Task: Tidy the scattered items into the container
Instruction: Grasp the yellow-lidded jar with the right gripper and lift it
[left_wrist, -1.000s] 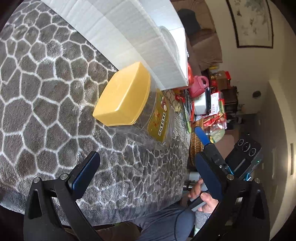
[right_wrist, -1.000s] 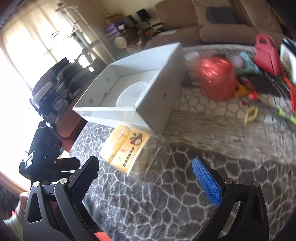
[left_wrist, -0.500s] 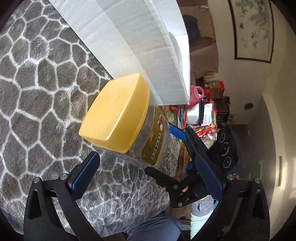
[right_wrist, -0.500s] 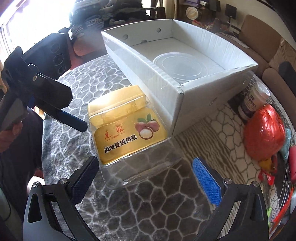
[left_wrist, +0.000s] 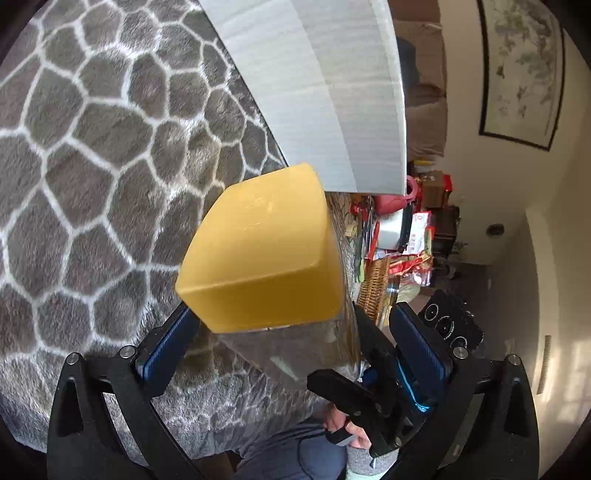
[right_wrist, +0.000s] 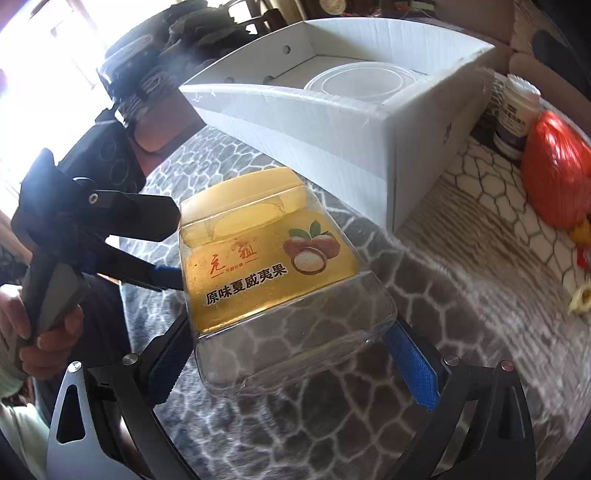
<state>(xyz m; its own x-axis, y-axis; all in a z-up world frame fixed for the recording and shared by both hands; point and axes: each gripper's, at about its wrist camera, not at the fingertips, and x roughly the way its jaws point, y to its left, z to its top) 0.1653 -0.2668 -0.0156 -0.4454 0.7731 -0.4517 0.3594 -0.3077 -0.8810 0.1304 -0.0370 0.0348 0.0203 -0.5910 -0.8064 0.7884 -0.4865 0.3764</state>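
On the table (right_wrist: 461, 295), just in front of the white box (right_wrist: 332, 122), stood the clear jar (right_wrist: 273, 273) with its yellow lid (left_wrist: 262, 247), upright on the grey stone-patterned cover and not yet in the box. We had both grippers around it. The right gripper (right_wrist: 295, 358) had its jaws set wide on either side of the jar's clear lower body, the blue pads close to the plastic; whether they pressed it, we could not tell. The left gripper (left_wrist: 295, 332) reached in from the other side, its jaws also spread, one pad under the lid's edge and the other beyond the jar's far wall; here too, contact was not clear.

Inside the box we saw only a round clear tub (right_wrist: 362, 79), so we judged the tidying barely begun. Past the box, a red bundle (right_wrist: 554, 170), a small white-lidded pot (right_wrist: 517, 110) and some yellow bits still lay on the table, apart from one another. The jar remained to be gripped, lifted over the near wall and set down inside, then the rest followed.
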